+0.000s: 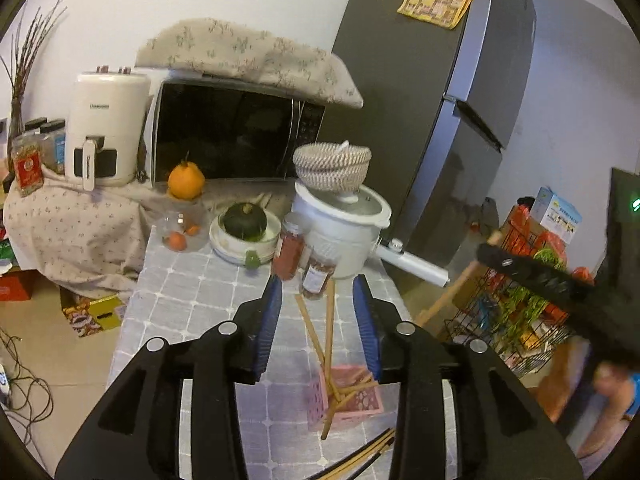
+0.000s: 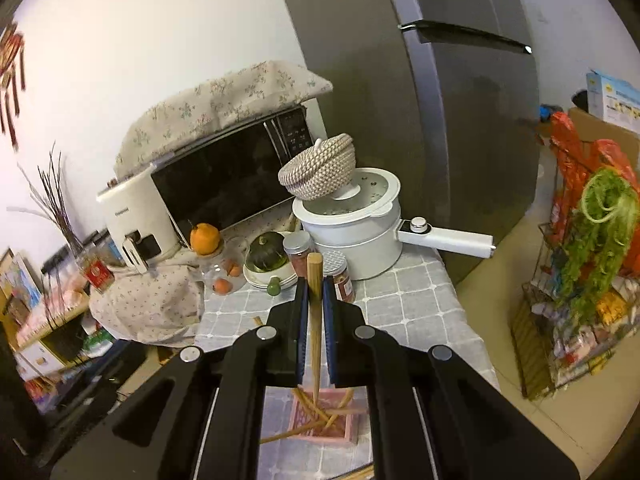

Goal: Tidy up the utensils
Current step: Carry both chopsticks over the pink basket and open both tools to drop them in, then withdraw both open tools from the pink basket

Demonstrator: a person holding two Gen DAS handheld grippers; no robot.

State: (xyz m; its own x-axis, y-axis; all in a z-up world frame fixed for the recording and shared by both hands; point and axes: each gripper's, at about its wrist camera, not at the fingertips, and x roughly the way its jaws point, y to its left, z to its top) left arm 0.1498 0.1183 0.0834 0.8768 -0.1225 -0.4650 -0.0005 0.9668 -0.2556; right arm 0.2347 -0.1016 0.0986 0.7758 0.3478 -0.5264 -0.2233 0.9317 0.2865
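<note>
the table (image 1: 192,292), under a grey checked cloth, carries a white pot (image 1: 340,228) topped by a woven basket (image 1: 332,168), and nearer the edge a small pink crate (image 2: 326,416) in which several wooden chopsticks (image 1: 329,340) stand tilted and crossed, with a few more lying loose on the cloth (image 1: 360,456). the right gripper (image 2: 315,292) pinches one wooden chopstick (image 2: 315,320) upright above the crate, its jaws nearly closed on the shaft; the left gripper (image 1: 318,304) is partly open and holds nothing, with the standing chopsticks visible beyond its gap. a chopstick is judged light, stiff and smooth, likely to pivot or slide, so grip it mid-shaft.
</note>
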